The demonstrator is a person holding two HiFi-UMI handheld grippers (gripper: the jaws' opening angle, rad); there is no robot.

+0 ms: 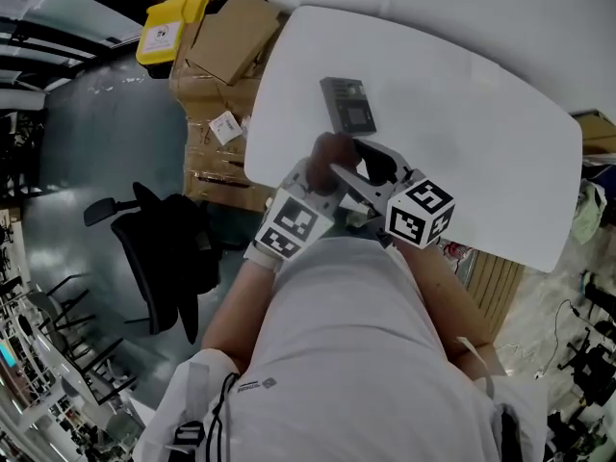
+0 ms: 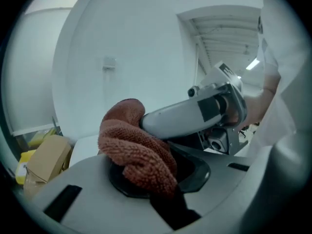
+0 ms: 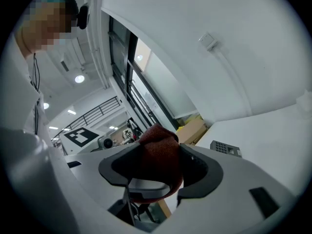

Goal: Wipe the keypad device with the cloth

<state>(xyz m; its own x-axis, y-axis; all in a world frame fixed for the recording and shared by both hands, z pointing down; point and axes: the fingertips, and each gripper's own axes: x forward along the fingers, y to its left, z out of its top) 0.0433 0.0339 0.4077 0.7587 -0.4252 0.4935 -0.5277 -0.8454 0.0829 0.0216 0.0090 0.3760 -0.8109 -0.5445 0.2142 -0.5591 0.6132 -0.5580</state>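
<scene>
The dark grey keypad device (image 1: 346,104) lies flat on the white table (image 1: 462,133), beyond both grippers. A rust-brown cloth (image 2: 139,147) is bunched between the jaws of my left gripper (image 2: 146,174), which is shut on it. In the head view that cloth (image 1: 332,150) shows at the tip of the left gripper (image 1: 332,166), just short of the keypad. My right gripper (image 3: 158,172) stands wide open with the cloth (image 3: 158,155) hanging in the gap, its pads not pressing it. One right finger (image 2: 185,116) crosses just above the cloth. The keypad (image 3: 225,148) lies to the right ahead.
Cardboard boxes (image 1: 231,37) and a yellow bin (image 1: 171,22) stand on the floor left of the table. A black office chair (image 1: 159,248) is nearer, at the lower left. The table's near edge (image 1: 289,189) runs just under the grippers.
</scene>
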